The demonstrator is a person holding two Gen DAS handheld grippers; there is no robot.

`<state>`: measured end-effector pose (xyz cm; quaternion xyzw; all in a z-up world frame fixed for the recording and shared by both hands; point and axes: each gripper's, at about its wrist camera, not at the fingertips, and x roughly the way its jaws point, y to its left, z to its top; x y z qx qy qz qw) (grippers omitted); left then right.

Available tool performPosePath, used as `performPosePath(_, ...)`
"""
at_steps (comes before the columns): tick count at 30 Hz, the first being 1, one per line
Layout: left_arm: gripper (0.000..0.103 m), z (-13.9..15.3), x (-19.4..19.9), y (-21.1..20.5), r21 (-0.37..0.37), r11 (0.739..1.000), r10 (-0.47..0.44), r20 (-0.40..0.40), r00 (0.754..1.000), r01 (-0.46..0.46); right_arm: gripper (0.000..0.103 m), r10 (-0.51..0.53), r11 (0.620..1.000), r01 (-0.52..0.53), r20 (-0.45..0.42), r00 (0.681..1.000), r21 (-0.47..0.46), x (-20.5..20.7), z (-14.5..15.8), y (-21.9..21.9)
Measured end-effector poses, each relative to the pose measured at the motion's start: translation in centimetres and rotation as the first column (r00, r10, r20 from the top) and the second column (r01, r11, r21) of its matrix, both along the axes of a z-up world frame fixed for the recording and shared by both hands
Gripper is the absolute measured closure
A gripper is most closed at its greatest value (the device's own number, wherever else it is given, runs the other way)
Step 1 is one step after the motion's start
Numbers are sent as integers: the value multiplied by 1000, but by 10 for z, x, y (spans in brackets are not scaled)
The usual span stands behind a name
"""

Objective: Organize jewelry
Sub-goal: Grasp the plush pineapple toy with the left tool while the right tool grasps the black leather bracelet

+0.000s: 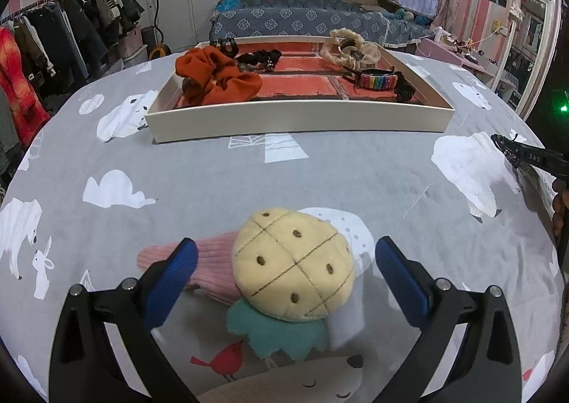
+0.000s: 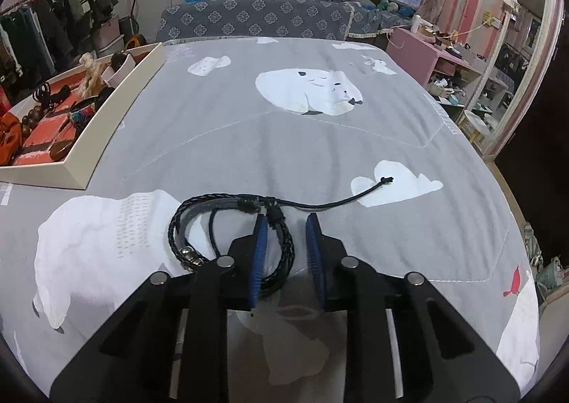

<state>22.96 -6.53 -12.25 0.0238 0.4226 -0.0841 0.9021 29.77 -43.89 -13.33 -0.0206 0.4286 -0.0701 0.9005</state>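
Note:
A yellow plush pineapple [image 1: 293, 268] with a green leaf collar, fixed to a pink knitted band [image 1: 213, 260], lies on the grey bedspread. My left gripper [image 1: 286, 243] stands wide open around it, a blue pad on either side and neither touching. In the right wrist view a black braided bracelet [image 2: 249, 205] with silver beads lies coiled on the cover. My right gripper [image 2: 287, 218] is nearly closed, with one loop of the bracelet between its pads. That loop lies against the left pad; a gap shows before the right one. The white tray [image 1: 298, 118] sits beyond.
The tray [image 2: 117, 100] with its red liner holds an orange scrunchie [image 1: 217, 75], a cream scrunchie [image 1: 350, 45], a rainbow beaded band [image 1: 377, 79] and dark clips. The bracelet's loose tail [image 2: 386, 179] trails right. A clothes rack stands left, a pink desk right.

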Motion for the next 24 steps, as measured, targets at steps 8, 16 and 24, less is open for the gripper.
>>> performPosePath(8,11,0,2,1,-5,1000,5,-2,1000,-5,80,0,1000,0,1,1000,19,0,1,-2)
performPosePath(16,29,0,6,6,9,1000,-6,5,1000,6,90,2,1000,-3,8,1000,25,-2,2,-3)
performPosePath(24,45,3,2,1,14,999,-44,28,999,43,93,-27,999,24,59,998,49,-10,11,-7)
